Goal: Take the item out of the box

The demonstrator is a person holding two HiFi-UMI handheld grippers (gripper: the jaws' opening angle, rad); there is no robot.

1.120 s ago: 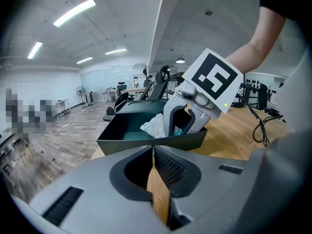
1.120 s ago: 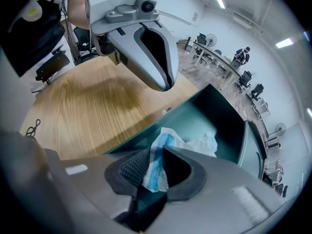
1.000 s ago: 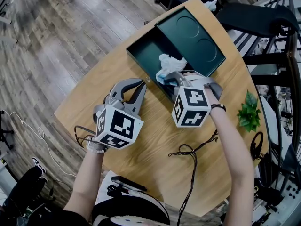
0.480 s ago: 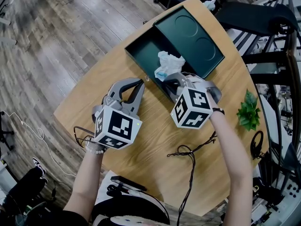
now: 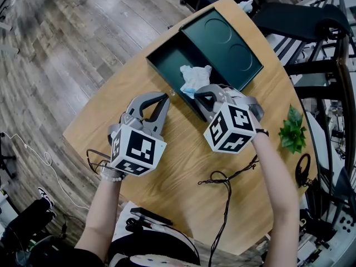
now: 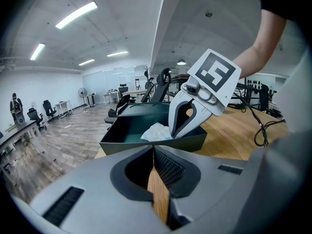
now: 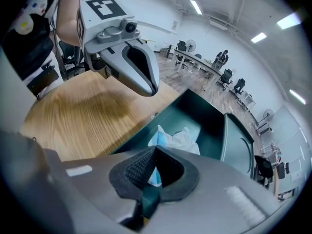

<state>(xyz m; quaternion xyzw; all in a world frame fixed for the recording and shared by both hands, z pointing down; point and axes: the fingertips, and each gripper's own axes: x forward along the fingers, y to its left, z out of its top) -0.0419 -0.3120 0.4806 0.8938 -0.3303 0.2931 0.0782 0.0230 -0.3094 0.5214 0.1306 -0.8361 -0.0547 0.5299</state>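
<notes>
Right tongs point(image 5: 193, 92) pinching crumpled item point(image 5: 196, 74), inside box point(image 5: 167, 63)

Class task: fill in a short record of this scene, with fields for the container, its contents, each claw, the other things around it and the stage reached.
container: dark green box, open, on the wooden table; lid lying against it
contents: crumpled white-and-blue item, inside the box by its near wall
right: right claw shut on the item's edge
left: left claw shut, empty, above the table near the box
others: small green plant, black cable
stage: item gripped, not yet out
</notes>
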